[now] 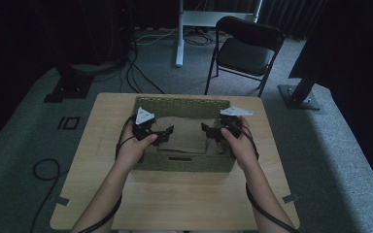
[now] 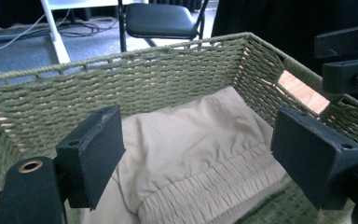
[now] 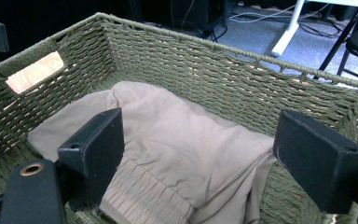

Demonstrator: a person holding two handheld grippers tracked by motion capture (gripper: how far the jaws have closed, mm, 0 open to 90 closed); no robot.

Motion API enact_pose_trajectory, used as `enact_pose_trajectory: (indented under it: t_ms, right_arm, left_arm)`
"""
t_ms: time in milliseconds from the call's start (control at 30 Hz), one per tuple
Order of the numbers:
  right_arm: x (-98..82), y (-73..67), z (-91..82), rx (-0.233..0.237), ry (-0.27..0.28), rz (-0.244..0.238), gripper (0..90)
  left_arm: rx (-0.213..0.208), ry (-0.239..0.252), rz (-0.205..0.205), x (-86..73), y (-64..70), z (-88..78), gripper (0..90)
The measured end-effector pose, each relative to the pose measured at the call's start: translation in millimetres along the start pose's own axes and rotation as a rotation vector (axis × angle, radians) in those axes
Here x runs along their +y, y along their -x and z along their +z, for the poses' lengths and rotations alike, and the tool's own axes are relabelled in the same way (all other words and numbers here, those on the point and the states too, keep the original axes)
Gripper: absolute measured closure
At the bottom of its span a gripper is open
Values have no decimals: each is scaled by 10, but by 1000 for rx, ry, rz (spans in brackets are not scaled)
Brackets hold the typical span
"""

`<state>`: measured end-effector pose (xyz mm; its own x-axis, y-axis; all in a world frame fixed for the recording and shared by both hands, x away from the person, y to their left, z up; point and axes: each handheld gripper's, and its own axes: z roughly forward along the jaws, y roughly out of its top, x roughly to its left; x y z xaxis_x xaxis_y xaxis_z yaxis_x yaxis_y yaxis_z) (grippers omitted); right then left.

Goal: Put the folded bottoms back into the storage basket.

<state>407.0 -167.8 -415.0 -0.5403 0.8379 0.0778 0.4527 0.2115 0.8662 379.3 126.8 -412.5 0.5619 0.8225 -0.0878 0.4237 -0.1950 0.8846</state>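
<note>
Jaws on both grippers stand spread with nothing between the pads. The left gripper (image 1: 164, 135) and the right gripper (image 1: 210, 132) hang over the inside of the green woven basket (image 1: 182, 103), tips turned toward each other from either end. Beneath them lies the beige garment (image 2: 200, 140), folded loosely on the basket floor with its gathered elastic waistband (image 3: 144, 193) toward the near wall; in the right gripper view it spans most of the floor.

As I judge it, the work is either at the reach for the cloth or just past setting it down; the frames do not settle which. If it is a pick, each gripper would need to drop until the pads straddle a fold or the waistband, then pinch thick cloth rather than a single layer that could slip.

Basket walls rise close on all sides, and the cut-out handle (image 3: 35, 70) sits by the right gripper's far end, so descent should be steep. The basket rests on a wooden surface (image 1: 184, 199). Beyond it stand a black folding chair (image 1: 245, 48), a white desk leg (image 1: 179, 34) and loose cables on the grey carpet, well clear.
</note>
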Motion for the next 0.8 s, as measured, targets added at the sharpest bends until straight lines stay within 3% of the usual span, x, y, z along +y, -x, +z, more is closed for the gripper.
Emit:
enact_pose_trajectory:
  t_ms: [267, 533, 800]
  right_arm:
    - [-80, -12, -124, 13, 10, -9, 159]
    - [-164, -32, -283, 25, 31, -28, 148]
    - [-301, 6, -449, 23, 44, -24, 145]
  left_arm:
    - [-14, -1, 7, -74, 70, -81, 177]
    - [-61, 8, 31, -147, 192, -200, 177]
    - [-60, 15, 38, -268, 216, -336, 177]
